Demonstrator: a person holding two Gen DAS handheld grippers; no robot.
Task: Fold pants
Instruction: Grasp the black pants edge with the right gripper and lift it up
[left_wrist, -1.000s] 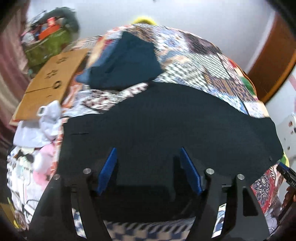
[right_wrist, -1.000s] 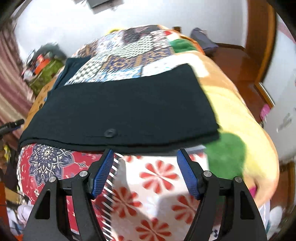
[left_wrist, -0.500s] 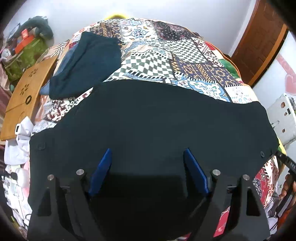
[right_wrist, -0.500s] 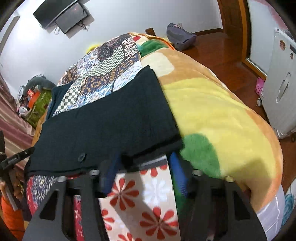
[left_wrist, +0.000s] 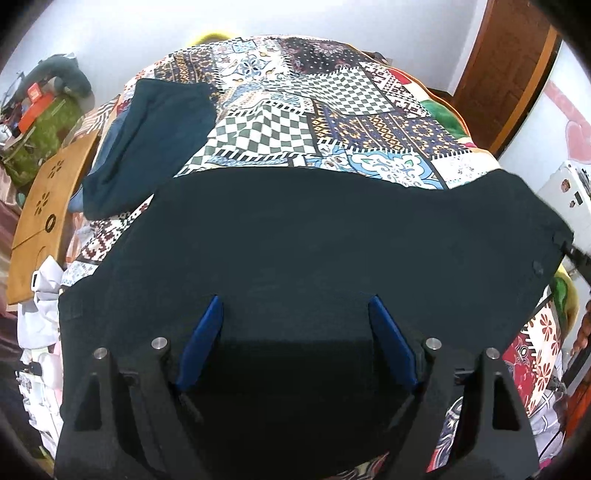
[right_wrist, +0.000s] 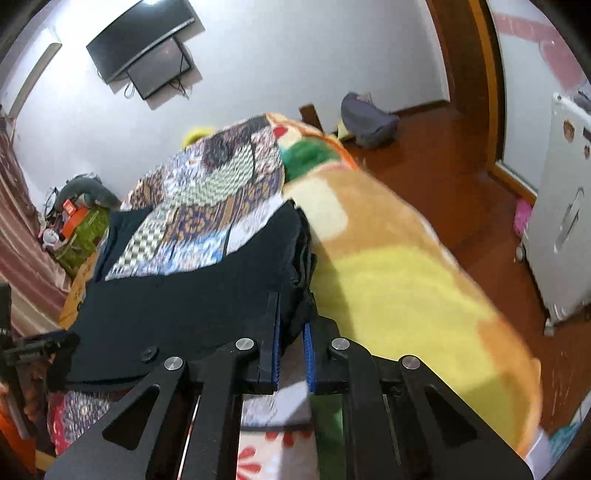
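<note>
The black pants (left_wrist: 314, 236) lie spread across a patchwork bedspread (left_wrist: 295, 122), with a button near their right end. My left gripper (left_wrist: 295, 325) hovers open over the pants' near middle, its blue pads wide apart and empty. In the right wrist view, my right gripper (right_wrist: 291, 332) is shut on the right end of the pants (right_wrist: 207, 295), with bunched black cloth pinched between the blue pads. The left gripper's tip shows at the left edge of that view (right_wrist: 33, 347).
A folded dark blue garment (left_wrist: 147, 140) lies at the far left of the bed beside a wooden board (left_wrist: 48, 206). White clothes (left_wrist: 40, 295) are piled at the left edge. A yellow blanket (right_wrist: 406, 280) covers the bed's right side. A white cabinet (right_wrist: 561, 206) stands on the wooden floor.
My right gripper moved right to the pants' end, closed on the cloth and tilted upward. My left gripper moved forward over the pants and stayed open.
</note>
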